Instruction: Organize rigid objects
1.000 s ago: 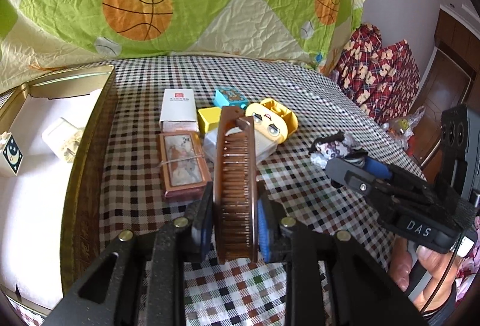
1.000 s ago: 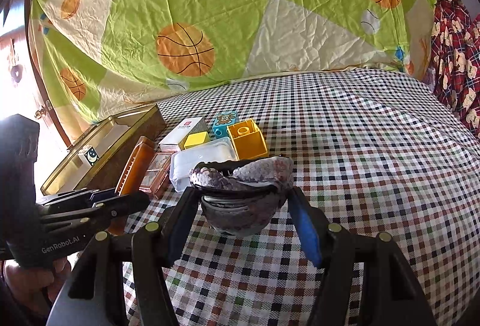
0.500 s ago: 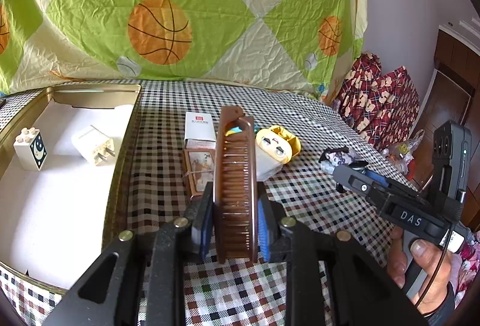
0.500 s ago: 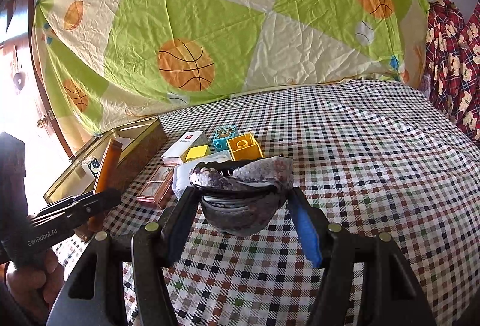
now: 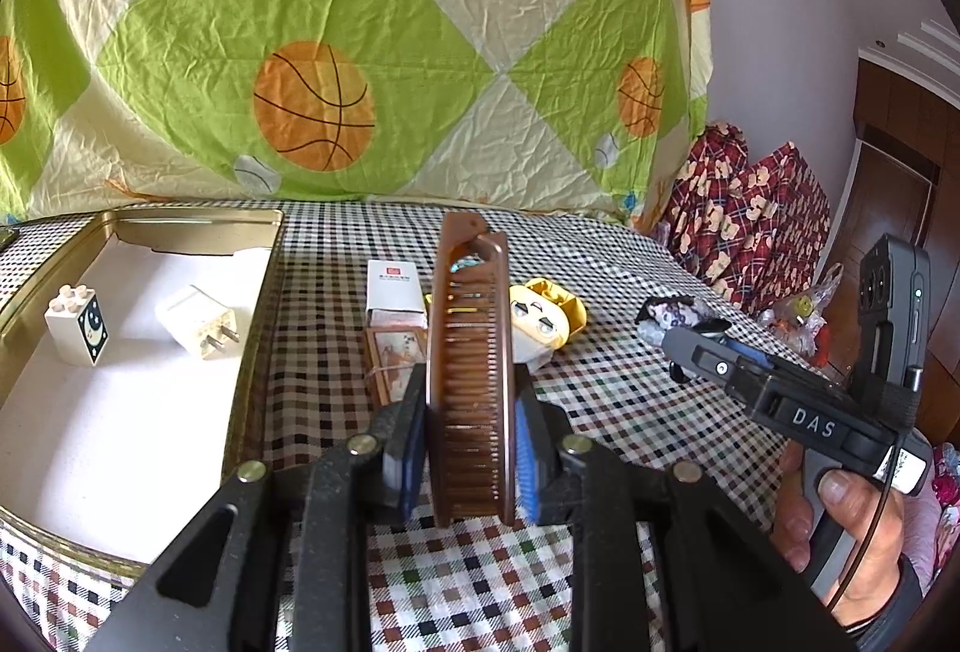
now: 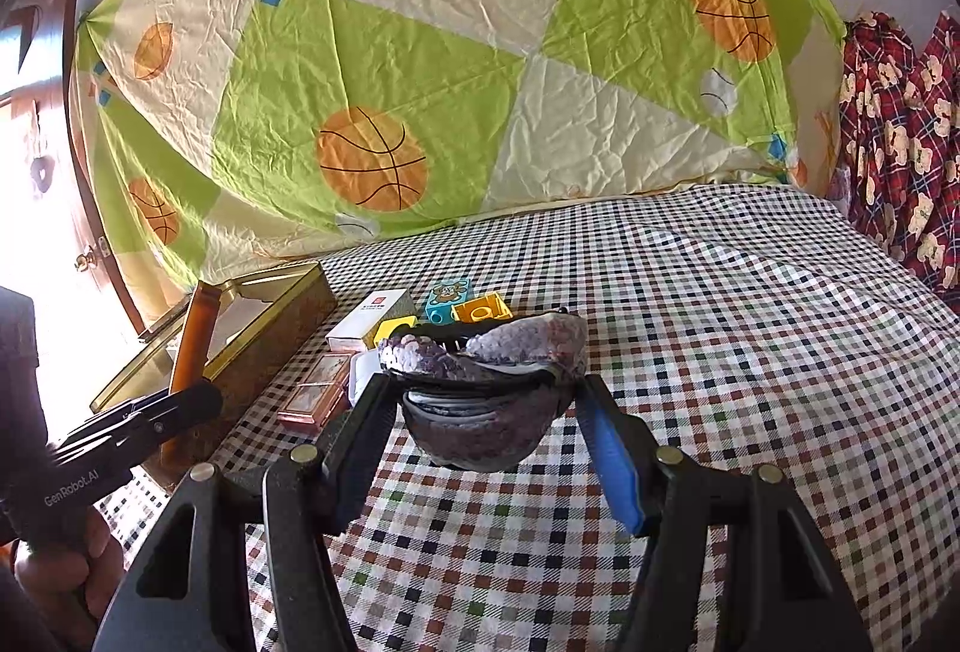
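To the left of the left gripper [image 5: 468, 448], which is clamped on the brown comb [image 5: 471, 352] with its long axis pointing forward, lies the golden tray [image 5: 258, 352], nearer than to the right gripper [image 6: 492, 430], gripping a purple pouch [image 6: 480, 382].

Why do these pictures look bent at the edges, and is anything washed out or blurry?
Left wrist view: fisheye curvature, dark corners; the white floor of the gold tray glares; the comb stays sharp. Right wrist view: same bending; daylight at the far left burns out detail, while the crocheted pouch stays clear.
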`<state>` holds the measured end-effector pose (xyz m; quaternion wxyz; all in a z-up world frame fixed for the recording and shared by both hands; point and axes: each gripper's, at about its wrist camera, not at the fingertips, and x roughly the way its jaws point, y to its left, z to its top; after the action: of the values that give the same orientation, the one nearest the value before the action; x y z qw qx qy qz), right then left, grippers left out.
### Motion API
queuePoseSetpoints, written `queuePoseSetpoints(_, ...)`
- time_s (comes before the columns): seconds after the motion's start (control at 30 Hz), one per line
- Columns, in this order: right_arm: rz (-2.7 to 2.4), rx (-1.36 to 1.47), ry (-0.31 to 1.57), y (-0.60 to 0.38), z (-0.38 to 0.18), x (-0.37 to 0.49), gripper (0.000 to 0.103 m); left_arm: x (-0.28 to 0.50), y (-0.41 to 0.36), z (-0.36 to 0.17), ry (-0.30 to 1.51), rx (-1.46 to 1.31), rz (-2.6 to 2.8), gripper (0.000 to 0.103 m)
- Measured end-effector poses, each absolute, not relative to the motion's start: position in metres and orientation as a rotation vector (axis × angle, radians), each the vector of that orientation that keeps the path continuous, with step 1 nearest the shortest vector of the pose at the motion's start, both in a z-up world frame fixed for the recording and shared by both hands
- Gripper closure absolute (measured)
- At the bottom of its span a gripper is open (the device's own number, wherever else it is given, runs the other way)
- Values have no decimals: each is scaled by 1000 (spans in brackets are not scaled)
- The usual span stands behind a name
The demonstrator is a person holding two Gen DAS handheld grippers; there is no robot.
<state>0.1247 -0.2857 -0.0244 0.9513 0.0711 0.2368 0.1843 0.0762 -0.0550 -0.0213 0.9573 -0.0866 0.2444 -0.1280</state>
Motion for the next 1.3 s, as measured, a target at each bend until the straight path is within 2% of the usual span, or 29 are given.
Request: queuePoseSetpoints(1.3, 299, 162, 306, -292, -14, 95, 39, 36, -61, -13, 309, -34, -183, 80)
